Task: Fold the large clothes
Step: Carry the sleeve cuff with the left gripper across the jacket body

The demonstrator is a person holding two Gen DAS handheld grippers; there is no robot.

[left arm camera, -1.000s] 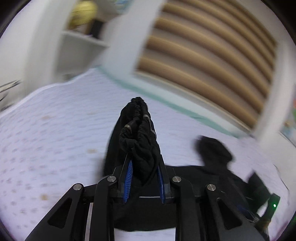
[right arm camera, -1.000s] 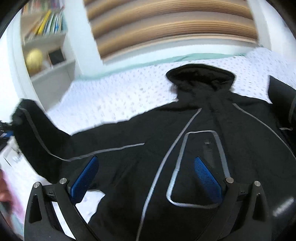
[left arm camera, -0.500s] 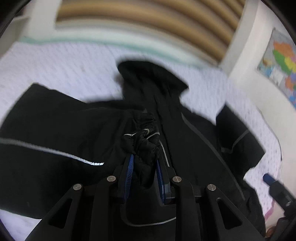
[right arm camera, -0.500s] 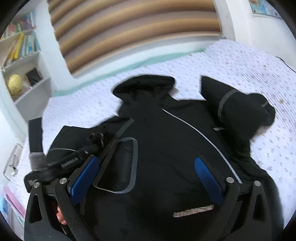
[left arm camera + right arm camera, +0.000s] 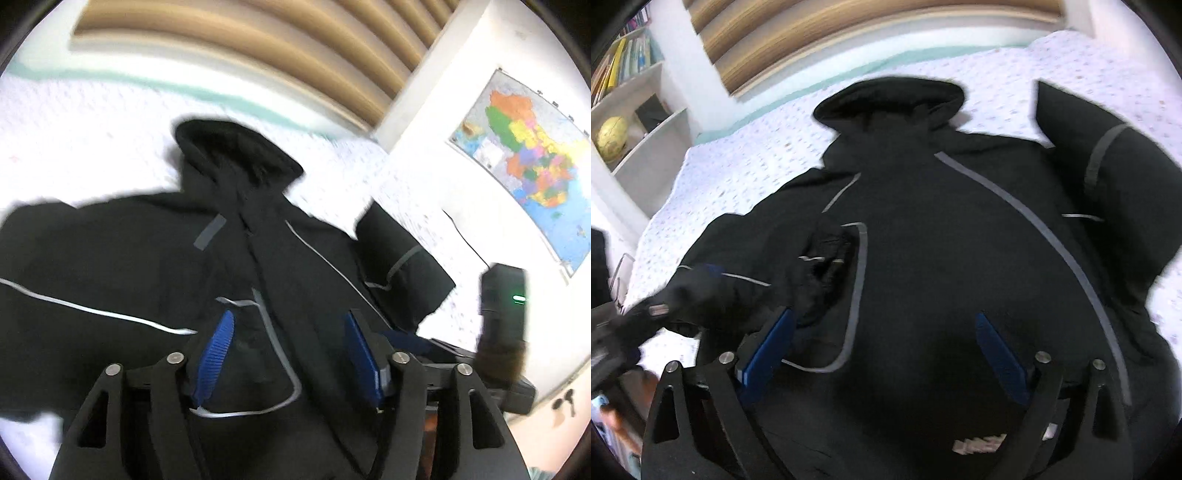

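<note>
A large black hooded jacket with thin grey reflective piping lies spread flat on a white bed sheet with small speckles, filling the middle of both views. Its long axis runs from the bottom of the frame to the top, hood pointing away toward the tan slatted headboard.

In the right wrist view, the jacket's left-hand sleeve is folded in across the chest, its bunched cuff lying left of centre; the other sleeve is doubled over at the right edge.

The left gripper, at the bottom of its own view, has its blue-padded jaws partly apart and opening, with only flat jacket cloth beneath them, nothing pinched. The right gripper has its jaws wide and narrowing slightly, above the jacket's front, gripping nothing.

A colourful wall map hangs at upper right of the left view.
</note>
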